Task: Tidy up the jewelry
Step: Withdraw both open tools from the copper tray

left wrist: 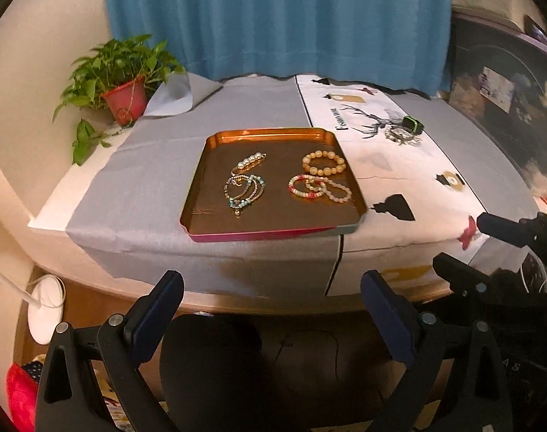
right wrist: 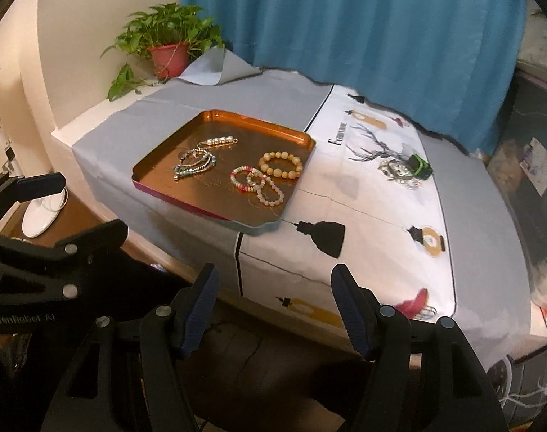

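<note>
A copper tray [left wrist: 215, 151] [right wrist: 158, 165] lies on the table. In it lie a pearl hair clip [left wrist: 250, 162] [right wrist: 218, 141], a tangled bead chain [left wrist: 243, 190] [right wrist: 196, 163], a large amber bead bracelet [left wrist: 323, 162] [right wrist: 281, 164] and small pink and pale bracelets [left wrist: 320, 188] [right wrist: 259, 185]. A silvery brooch [left wrist: 403, 135] [right wrist: 399, 171] and a green-black ring box [left wrist: 413, 124] [right wrist: 420, 166] lie on the white cloth to the tray's right. My left gripper [left wrist: 271, 298] is open and empty, below the table's front edge. My right gripper [right wrist: 275, 295] is open and empty, at the front edge.
A potted plant [left wrist: 124, 79] [right wrist: 169, 45] stands at the back left. A blue curtain [left wrist: 273, 18] hangs behind the table. A grey and white printed cloth [left wrist: 147, 187] covers the top. A black chair [left wrist: 215, 360] sits below. A white lamp base [left wrist: 46, 306] is at lower left.
</note>
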